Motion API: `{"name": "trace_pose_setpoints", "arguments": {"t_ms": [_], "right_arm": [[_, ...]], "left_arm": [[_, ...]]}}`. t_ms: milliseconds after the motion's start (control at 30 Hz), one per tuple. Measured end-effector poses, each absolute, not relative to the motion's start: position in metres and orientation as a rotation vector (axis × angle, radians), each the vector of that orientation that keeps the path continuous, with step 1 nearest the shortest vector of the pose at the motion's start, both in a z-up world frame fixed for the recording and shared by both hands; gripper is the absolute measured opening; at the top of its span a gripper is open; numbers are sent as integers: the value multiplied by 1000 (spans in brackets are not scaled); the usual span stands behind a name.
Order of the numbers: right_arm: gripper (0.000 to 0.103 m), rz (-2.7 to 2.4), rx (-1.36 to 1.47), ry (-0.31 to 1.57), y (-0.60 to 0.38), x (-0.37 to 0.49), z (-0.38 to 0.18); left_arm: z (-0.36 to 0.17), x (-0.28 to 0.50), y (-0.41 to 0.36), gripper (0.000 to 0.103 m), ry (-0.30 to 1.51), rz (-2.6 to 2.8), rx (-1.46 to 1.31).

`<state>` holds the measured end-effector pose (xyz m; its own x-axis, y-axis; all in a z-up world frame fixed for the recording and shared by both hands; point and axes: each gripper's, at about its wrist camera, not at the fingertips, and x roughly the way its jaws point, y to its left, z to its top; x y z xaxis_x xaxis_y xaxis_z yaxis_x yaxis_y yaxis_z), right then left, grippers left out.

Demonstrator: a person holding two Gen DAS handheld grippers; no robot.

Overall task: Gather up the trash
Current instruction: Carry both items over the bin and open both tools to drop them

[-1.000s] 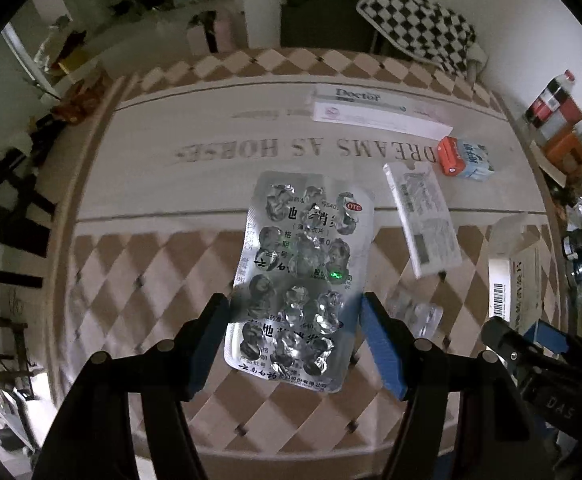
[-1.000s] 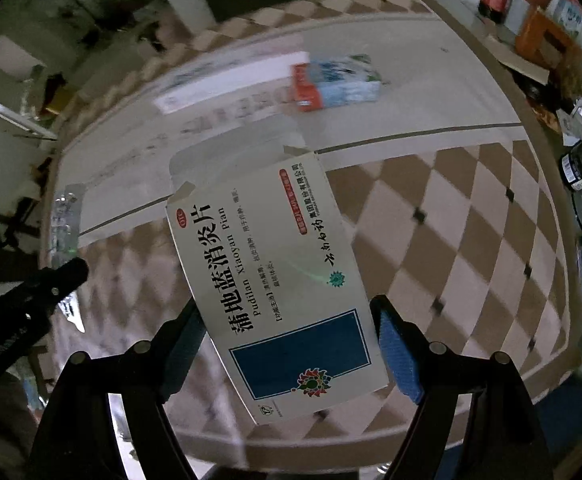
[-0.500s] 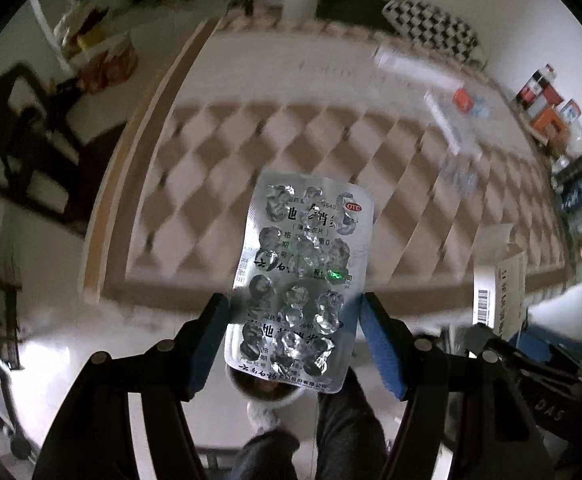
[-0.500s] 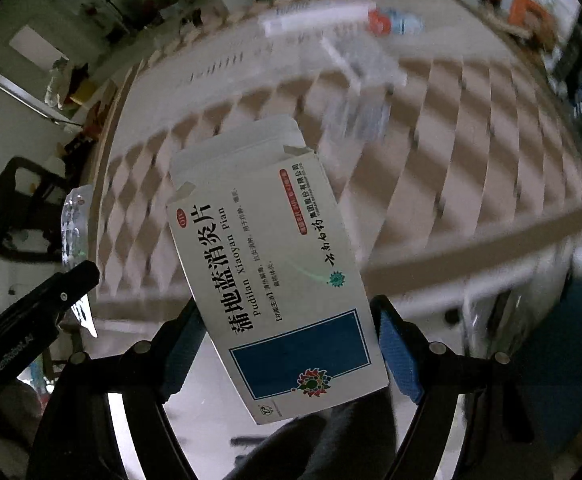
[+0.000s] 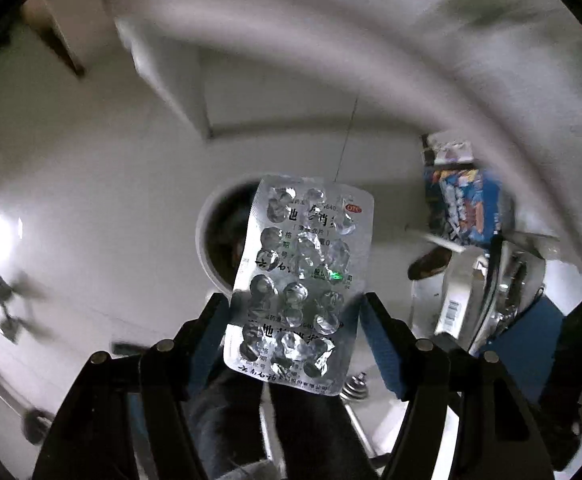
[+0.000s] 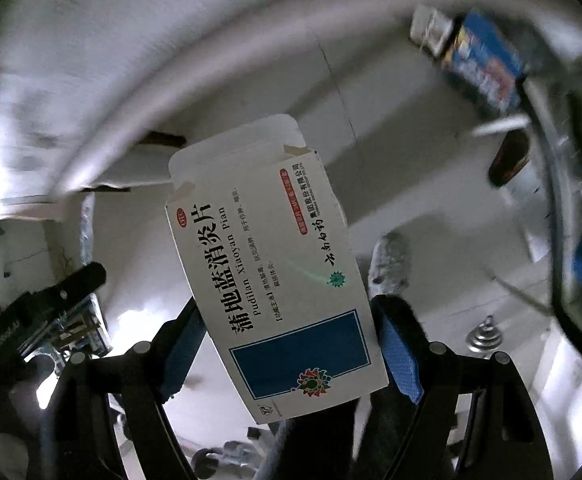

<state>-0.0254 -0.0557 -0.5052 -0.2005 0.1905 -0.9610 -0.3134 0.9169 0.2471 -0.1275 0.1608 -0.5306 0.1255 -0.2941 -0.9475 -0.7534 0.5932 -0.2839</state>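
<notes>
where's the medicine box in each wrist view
Left wrist: medicine box at mid-right, side-on, barcode showing.
Right wrist: medicine box in the centre, clamped between the jaws, printed face to the camera.
Shared landmark: the blue printed package, right of centre in the left view, upper right in the right view.

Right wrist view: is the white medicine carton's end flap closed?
No: the white medicine carton held in the right gripper has its far-end flap standing open.
</notes>
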Motion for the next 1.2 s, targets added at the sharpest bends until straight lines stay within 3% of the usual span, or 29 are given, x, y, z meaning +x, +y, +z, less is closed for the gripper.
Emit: {"name": "trace_pose_setpoints", "arguments": {"t_ms": [100, 167, 333, 400, 433, 500, 733, 1200], "right_arm": [[83, 438, -62, 1754, -55, -25, -578], [83, 432, -44, 1774, -52, -24, -621], [85, 459, -47, 1804, -37, -30, -710], [92, 503, -60, 1817, -28, -33, -736], [103, 520, -72, 1817, -24, -37, -748], [103, 537, -97, 1808, -21, -40, -758], [103, 495, -301, 1733, -21, -45, -737], [103, 512, -478, 1593, -27, -66, -609]], "left_arm": [[-597, -127, 161, 73, 1499, 411, -977], [-637, -130, 163, 91, 1513, 419, -986], [-682, -141, 167, 92, 1528, 497, -971], [-685, -148, 169, 92, 1532, 537, -933], [-685, -150, 167, 92, 1535, 568, -895], [-681, -159, 171, 92, 1533, 599, -843], [-652, -170, 158, 92, 1563, 622, -714], [-538, -185, 143, 92, 1504, 591, -647]]}}
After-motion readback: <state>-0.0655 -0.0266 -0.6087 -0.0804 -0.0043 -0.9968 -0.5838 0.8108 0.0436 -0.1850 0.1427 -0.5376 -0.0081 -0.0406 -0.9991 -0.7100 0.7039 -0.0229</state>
